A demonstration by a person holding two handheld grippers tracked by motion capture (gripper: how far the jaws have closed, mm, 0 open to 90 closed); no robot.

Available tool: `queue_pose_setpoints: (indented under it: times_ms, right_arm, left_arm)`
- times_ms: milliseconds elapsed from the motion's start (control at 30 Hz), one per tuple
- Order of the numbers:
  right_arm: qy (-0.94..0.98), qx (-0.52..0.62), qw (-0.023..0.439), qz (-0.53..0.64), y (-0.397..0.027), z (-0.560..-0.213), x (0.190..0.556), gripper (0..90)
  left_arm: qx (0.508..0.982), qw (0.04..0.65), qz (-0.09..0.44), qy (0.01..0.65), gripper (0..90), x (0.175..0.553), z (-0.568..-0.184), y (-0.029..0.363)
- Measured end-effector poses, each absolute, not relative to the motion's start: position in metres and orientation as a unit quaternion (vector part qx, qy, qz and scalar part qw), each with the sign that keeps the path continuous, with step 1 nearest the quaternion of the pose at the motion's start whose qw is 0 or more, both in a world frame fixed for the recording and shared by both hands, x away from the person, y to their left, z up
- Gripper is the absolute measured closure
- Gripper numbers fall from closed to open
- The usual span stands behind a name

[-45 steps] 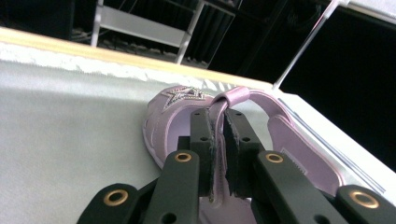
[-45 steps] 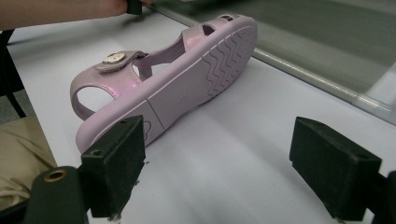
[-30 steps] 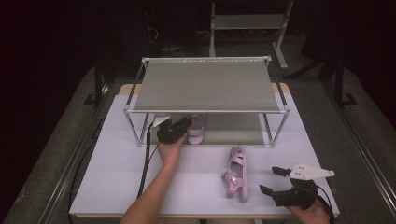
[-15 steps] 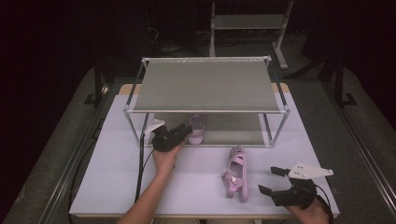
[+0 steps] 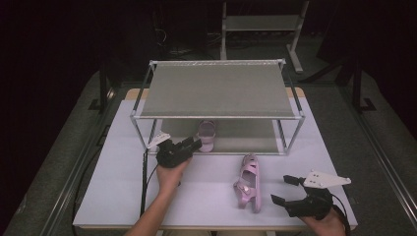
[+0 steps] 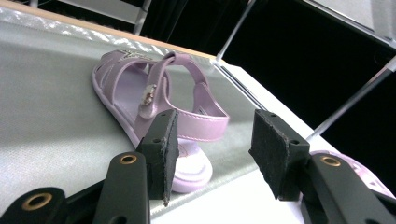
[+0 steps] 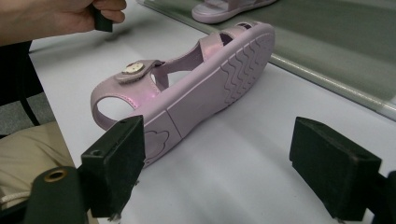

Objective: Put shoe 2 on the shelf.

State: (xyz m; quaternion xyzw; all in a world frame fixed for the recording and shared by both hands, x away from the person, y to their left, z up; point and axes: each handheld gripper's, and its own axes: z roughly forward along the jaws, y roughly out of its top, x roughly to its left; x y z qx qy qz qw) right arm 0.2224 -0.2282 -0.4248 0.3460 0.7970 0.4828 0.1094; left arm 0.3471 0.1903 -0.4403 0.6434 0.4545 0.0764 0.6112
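Observation:
A pink sandal point(image 5: 206, 135) stands upright on the lower shelf of a metal rack point(image 5: 217, 117). My left gripper point(image 5: 193, 144) hovers just left of it at the shelf's front edge. In the left gripper view the sandal point(image 6: 159, 105) has its heel strap just beyond the pads point(image 6: 164, 142). The jaws have just been opening, and nothing is pressed between them in my left gripper point(image 6: 212, 149). A second pink sandal point(image 5: 248, 181) lies on its side on the table. My right gripper point(image 5: 281, 189) stands open to its right, and the sandal's sole point(image 7: 205, 88) faces my right gripper point(image 7: 219, 168).
The rack's grey top shelf point(image 5: 216, 88) overhangs the lower one, with thin posts at the corners. The white table point(image 5: 113, 187) has free room at left and front. A person's hand point(image 7: 60, 14) holds the left gripper. A cable point(image 5: 143, 182) trails down from it.
My left gripper has let go of the shelf sandal and drawn back toward the person and slightly left. The sandal stays on the lower shelf. The right gripper has not moved.

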Motion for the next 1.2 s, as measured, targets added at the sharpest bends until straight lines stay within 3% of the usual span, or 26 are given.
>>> queue_pose_setpoints:
  times_ms: [267, 400, 467, 667, 1000, 1200]
  right_arm:
    - [0.793, 0.327, 0.106, 0.503, -0.225, -0.419, 0.220, 28.9]
    - [0.794, 0.319, 0.102, 0.508, -0.223, -0.417, 0.219, 37.2]
    - [0.796, 0.311, 0.089, 0.512, -0.221, -0.416, 0.219, 46.1]
    - [0.796, 0.309, 0.065, 0.516, -0.211, -0.414, 0.221, 56.8]
    - [0.812, 0.290, 0.065, 0.501, -0.193, -0.412, 0.223, 70.4]
    - [0.823, 0.285, 0.064, 0.486, -0.185, -0.416, 0.225, 72.8]
  left_arm:
    - [0.653, 0.613, 0.064, 0.441, 48.7, 0.335, -0.431, 0.198]
    - [0.664, 0.607, 0.073, 0.430, 48.3, 0.326, -0.426, 0.202]
    - [0.669, 0.604, 0.071, 0.427, 47.4, 0.322, -0.425, 0.204]
    - [0.677, 0.607, 0.065, 0.411, 46.2, 0.308, -0.422, 0.210]
    - [0.683, 0.607, 0.045, 0.404, 42.0, 0.283, -0.427, 0.224]
    - [0.687, 0.607, 0.045, 0.397, 40.5, 0.273, -0.429, 0.232]
